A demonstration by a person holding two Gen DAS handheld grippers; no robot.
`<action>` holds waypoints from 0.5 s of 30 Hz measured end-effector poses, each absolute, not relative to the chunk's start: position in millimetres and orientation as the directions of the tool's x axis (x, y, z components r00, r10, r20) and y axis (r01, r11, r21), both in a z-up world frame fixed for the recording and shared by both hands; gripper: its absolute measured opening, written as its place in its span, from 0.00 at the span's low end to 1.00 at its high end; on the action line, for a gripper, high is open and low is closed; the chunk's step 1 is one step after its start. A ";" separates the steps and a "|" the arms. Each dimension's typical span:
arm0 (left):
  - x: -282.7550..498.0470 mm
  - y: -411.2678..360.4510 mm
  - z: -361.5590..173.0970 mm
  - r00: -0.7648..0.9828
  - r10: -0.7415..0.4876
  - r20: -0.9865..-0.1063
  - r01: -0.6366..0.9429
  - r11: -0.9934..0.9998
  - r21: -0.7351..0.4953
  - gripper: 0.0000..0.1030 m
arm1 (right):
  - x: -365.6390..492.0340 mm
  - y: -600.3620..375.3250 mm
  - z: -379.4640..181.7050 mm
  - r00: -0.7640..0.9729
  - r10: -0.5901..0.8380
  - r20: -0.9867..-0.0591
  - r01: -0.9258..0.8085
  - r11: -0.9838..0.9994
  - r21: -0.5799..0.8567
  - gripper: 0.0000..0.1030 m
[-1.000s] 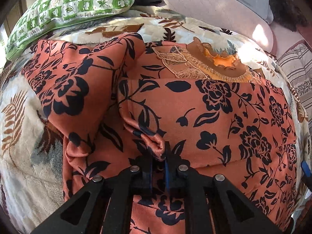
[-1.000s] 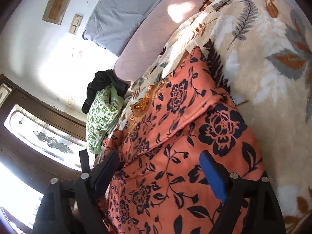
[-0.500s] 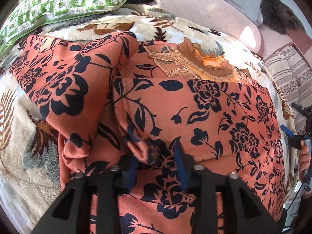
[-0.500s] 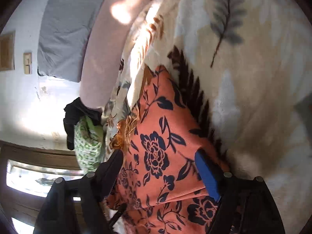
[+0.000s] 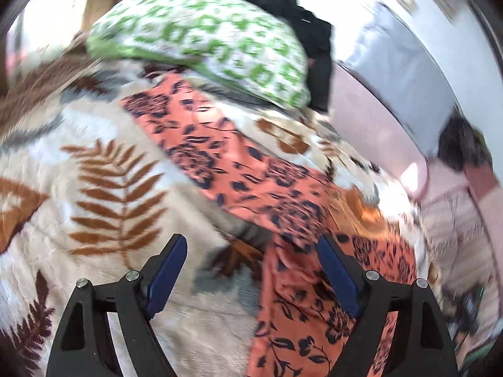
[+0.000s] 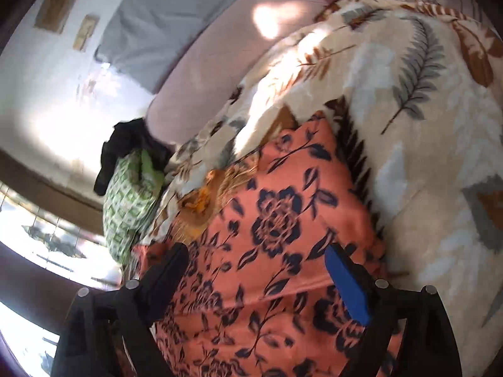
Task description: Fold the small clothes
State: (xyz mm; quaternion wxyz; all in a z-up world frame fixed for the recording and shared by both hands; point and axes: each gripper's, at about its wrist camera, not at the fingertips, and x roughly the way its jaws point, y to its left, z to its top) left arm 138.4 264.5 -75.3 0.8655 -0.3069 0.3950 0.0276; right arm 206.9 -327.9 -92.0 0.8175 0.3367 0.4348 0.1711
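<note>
The orange floral garment (image 6: 276, 251) lies spread on the leaf-patterned blanket (image 5: 103, 188) of the bed, its embroidered neckline (image 6: 204, 198) pointing toward the green checked pillow (image 5: 207, 44) and the black cloth (image 5: 292, 19) heaped beside it. In the left wrist view one sleeve (image 5: 195, 147) stretches out flat across the blanket toward the pillow, apart from the body of the garment, which looks already doubled over on the right side, so the fold appears part done and the step in hand reads as the sleeve on the left side. The left gripper (image 5: 251, 270) hovers with its jaws released and wide apart, nothing between them, above the spot where the sleeve joins the body; this view is smeared by motion, so fine creases cannot be told. The right gripper (image 6: 257, 279) also has its jaws spread and holds nothing, poised over the folded body near its right edge, where the cloth meets the blanket. The next move probably calls for the left gripper to reach out along the sleeve, pinch it near the cuff end by the pillow, and carry it back over the body, while the right gripper either steadies the stacked layers or stays clear. The thin cloth is likely to slide and bunch on the plush blanket, so a grasp taking only the sleeve and not the blanket pile would matter.
</note>
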 end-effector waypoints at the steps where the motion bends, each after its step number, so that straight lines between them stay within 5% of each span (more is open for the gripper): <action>1: 140.2 290.0 -85.6 0.692 -0.211 -0.691 -0.351 0.738 -0.577 0.83 | 193.1 -320.3 -92.7 0.557 0.564 -0.610 -0.003 0.736 0.677 0.88; 4: 151.2 342.4 -113.3 0.706 -0.280 -0.651 -0.426 0.567 -0.705 0.83 | 160.6 -303.3 -107.4 0.523 0.551 -0.650 -0.011 0.767 0.642 0.88; 15: 245.0 391.8 -140.9 0.732 -0.263 -0.629 -0.459 0.492 -0.740 0.82 | 136.0 -296.3 -142.4 0.517 0.533 -0.670 0.019 0.776 0.631 0.88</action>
